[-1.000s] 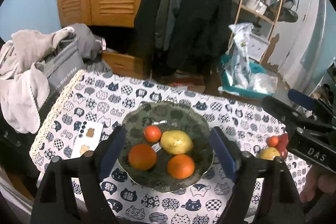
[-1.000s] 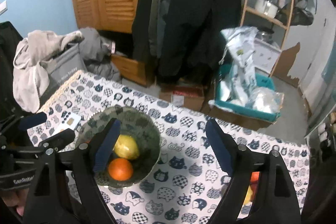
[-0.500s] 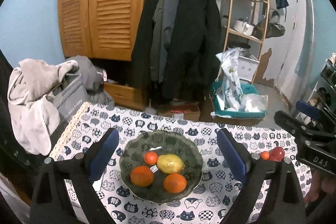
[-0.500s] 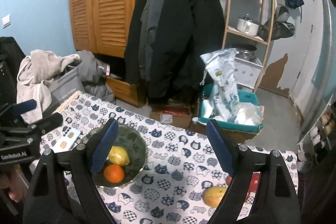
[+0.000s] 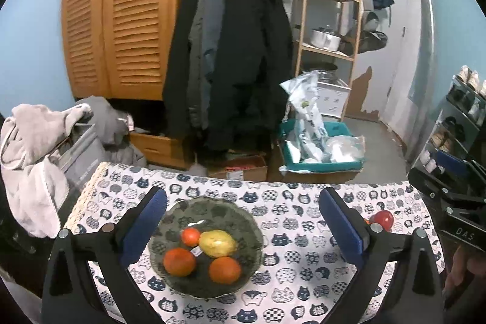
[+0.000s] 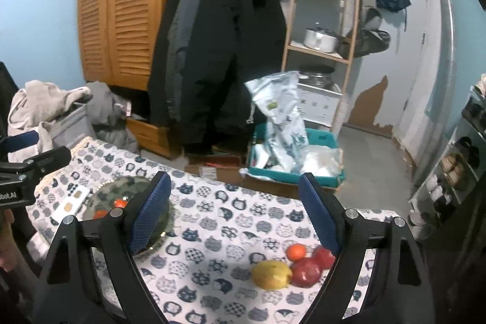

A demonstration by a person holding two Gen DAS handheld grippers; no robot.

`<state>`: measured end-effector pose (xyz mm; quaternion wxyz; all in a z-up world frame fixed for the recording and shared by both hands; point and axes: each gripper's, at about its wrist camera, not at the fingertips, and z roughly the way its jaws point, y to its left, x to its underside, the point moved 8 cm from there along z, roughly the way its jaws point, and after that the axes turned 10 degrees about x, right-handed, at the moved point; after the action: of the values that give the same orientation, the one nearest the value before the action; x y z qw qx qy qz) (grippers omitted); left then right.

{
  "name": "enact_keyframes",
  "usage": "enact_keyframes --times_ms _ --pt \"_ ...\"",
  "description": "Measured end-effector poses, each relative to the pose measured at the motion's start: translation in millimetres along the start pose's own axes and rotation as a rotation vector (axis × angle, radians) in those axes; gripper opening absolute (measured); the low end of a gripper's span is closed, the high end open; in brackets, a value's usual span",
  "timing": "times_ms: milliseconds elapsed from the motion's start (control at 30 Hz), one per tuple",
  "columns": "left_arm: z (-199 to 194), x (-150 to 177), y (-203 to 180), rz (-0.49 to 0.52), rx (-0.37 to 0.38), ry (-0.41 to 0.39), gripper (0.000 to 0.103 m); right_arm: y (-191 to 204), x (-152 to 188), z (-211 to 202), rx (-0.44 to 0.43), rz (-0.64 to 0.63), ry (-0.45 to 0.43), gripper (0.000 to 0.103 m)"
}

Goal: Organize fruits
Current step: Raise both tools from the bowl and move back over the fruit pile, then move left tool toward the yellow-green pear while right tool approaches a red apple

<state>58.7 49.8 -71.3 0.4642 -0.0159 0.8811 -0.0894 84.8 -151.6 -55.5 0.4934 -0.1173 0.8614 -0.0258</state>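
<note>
On my left side of the tablecloth (image 5: 291, 217) sits the dark green patterned plate (image 5: 243, 220), holding 4 fruits — 2 large oranges (image 5: 179, 261) at its near side, a small tangerine (image 5: 190, 236) and a yellow mango (image 5: 218, 243) touching behind them. Near the cloth's right edge I see a loose cluster: 1 yellow mango (image 6: 271, 274), 2 red fruits (image 6: 306, 271) just beside it, 1 small orange (image 6: 296, 251) behind.

bowl (image 6: 121, 187) half hidden behind right tool finger, red fruit (image 5: 383, 219) partly hidden by left tool finger
</note>
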Motion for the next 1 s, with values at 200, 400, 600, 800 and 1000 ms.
enact_keyframes --times_ms 200,400,600,800,1000 --pt "12.9 2.8 -31.7 0.034 0.044 0.032 0.101 -37.9 14.0 -3.7 0.052 0.026 0.009 0.085" --pt "25.9 8.5 -67.7 0.071 0.09 0.067 0.101 -73.4 27.7 -2.6 0.085 0.071 0.042 0.085" --pt "35.6 12.2 -98.8 0.118 0.111 0.086 0.101 -104.4 37.3 -6.5 0.115 0.117 0.05 0.085" --pt "52.3 21.6 -125.4 0.154 0.142 0.126 0.101 -132.2 53.7 -3.2 0.16 0.147 0.08 0.085" --pt "79.1 41.8 -149.9 0.173 0.195 0.202 0.101 -152.1 74.8 11.4 0.159 0.186 0.139 0.085"
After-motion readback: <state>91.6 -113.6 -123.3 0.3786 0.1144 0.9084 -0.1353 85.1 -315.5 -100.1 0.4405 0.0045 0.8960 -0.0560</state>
